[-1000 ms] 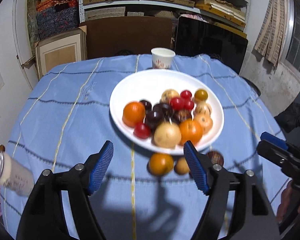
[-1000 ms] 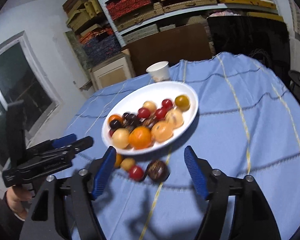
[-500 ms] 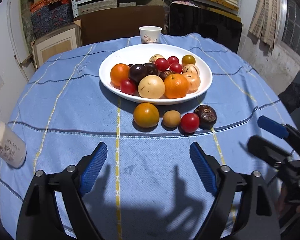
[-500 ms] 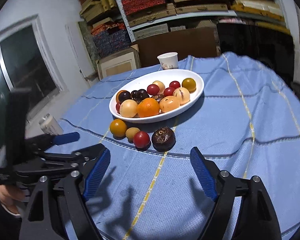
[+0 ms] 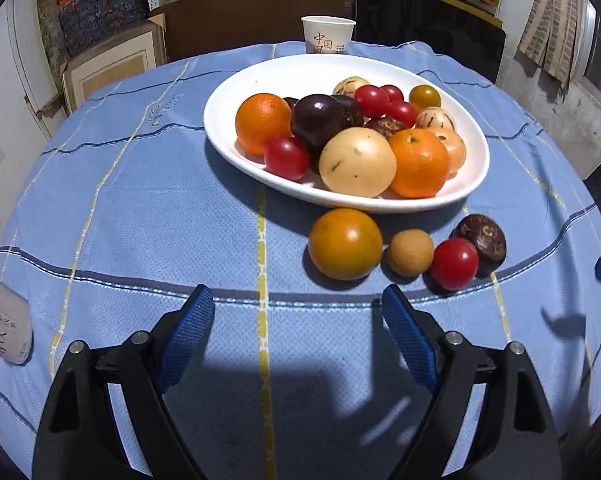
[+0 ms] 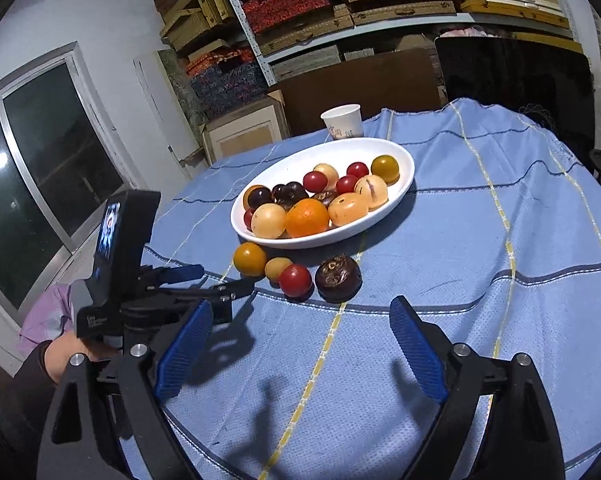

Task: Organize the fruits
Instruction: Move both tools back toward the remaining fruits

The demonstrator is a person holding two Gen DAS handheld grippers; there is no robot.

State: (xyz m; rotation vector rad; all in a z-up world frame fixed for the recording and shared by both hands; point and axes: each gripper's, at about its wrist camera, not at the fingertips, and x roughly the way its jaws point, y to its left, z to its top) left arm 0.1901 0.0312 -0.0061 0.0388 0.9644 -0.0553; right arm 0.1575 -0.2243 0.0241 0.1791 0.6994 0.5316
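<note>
A white oval plate [image 5: 284,76] [image 6: 400,188] holds several fruits: oranges, red tomatoes, dark plums, pale round fruits. In front of it on the blue cloth lie a yellow-orange fruit [image 5: 345,243] [image 6: 250,259], a small tan fruit [image 5: 410,253] [image 6: 277,268], a red tomato [image 5: 454,263] [image 6: 295,279] and a dark brown fruit [image 5: 482,238] [image 6: 337,276]. My left gripper [image 5: 298,332] is open and empty, just short of the loose fruits; it also shows in the right wrist view [image 6: 204,280]. My right gripper [image 6: 300,344] is open and empty, nearer than the loose fruits.
A white paper cup [image 5: 327,35] [image 6: 342,120] stands behind the plate. A pale can [image 5: 2,320] lies at the table's left edge. Shelves with boxes, a framed board and a dark panel stand beyond the round table. A window is at the left of the right wrist view.
Both grippers have pulled back and lowered from over the plate, then the left one has come closer to the loose fruits. The fruits have not moved.
</note>
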